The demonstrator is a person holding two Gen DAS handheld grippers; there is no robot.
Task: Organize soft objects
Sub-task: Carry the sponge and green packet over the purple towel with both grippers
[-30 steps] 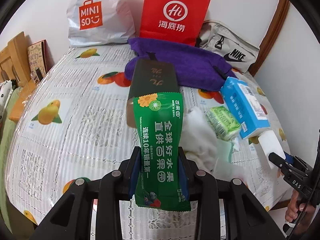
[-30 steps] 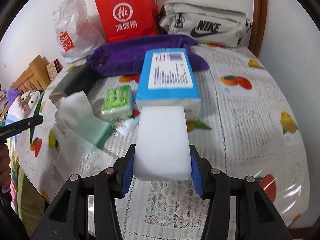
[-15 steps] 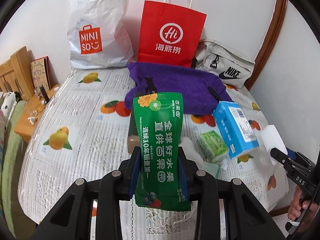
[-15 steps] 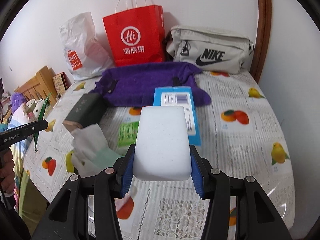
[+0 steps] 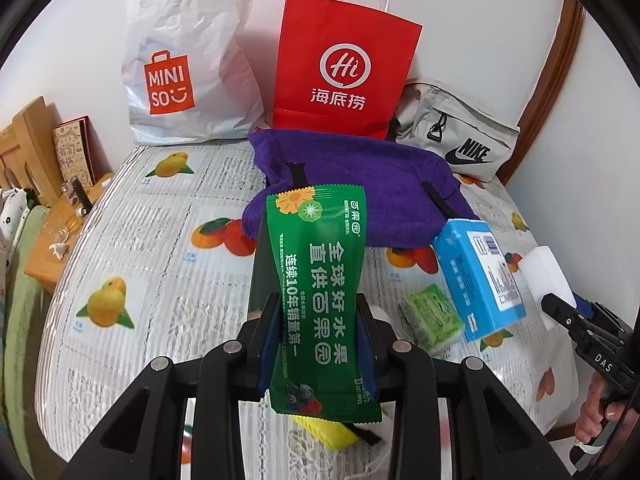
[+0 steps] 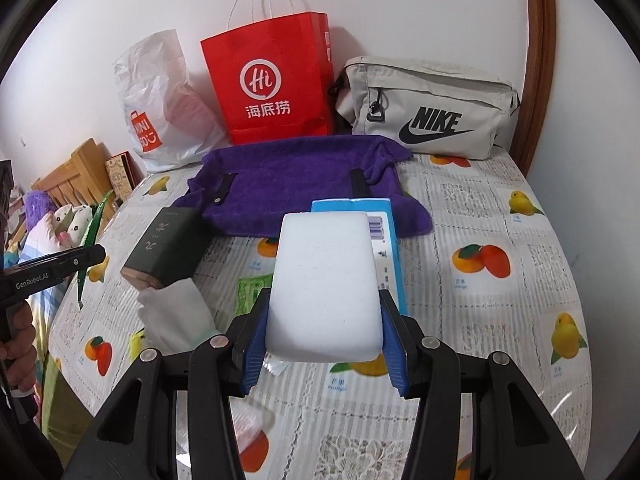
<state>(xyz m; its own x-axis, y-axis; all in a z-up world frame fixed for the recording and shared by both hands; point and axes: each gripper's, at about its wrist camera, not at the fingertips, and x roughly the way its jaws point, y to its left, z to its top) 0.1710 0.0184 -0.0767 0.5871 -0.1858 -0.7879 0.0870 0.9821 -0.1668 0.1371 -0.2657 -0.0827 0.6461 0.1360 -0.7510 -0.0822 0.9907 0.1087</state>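
Two grippers each clamp one soft thing above the table: the left gripper (image 5: 316,340) pinches a green wipes pack (image 5: 318,280), the right gripper (image 6: 324,328) squeezes a white sponge (image 6: 324,284), probably for carrying toward the bags at twelve o'clock.

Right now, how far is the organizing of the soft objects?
Done: nothing looks sorted yet. In hand: the left gripper grips a green wet-wipes pack; the right gripper grips a white sponge. Left: the purple towel, blue tissue pack and small green pack lie loose on the table.
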